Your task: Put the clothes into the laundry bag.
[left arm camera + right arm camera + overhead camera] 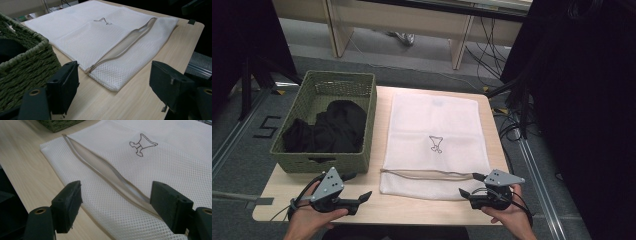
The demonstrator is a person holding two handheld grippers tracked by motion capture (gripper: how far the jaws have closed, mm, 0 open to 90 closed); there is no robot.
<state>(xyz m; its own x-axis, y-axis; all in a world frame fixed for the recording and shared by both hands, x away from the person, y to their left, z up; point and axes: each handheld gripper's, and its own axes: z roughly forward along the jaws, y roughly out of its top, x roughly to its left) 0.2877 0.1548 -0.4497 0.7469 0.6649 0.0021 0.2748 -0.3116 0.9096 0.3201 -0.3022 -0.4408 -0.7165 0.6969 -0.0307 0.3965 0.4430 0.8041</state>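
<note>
Open jaws over mesh bag [155, 172]

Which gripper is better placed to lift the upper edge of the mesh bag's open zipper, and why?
Right, most likely. The right gripper hovers open at the mesh bag, its jaws straddling the open zipper. The left gripper sits off the bag's corner, beside the basket.

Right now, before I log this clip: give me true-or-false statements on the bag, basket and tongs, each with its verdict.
1. The mesh bag lies flat on the table. True.
2. The basket holds white cloth. False: the cloth is black.
3. The left tongs grip the bag. False: they are open and hold nothing.
4. The right tongs are open. True.
5. The zipper gapes open. True.
</note>
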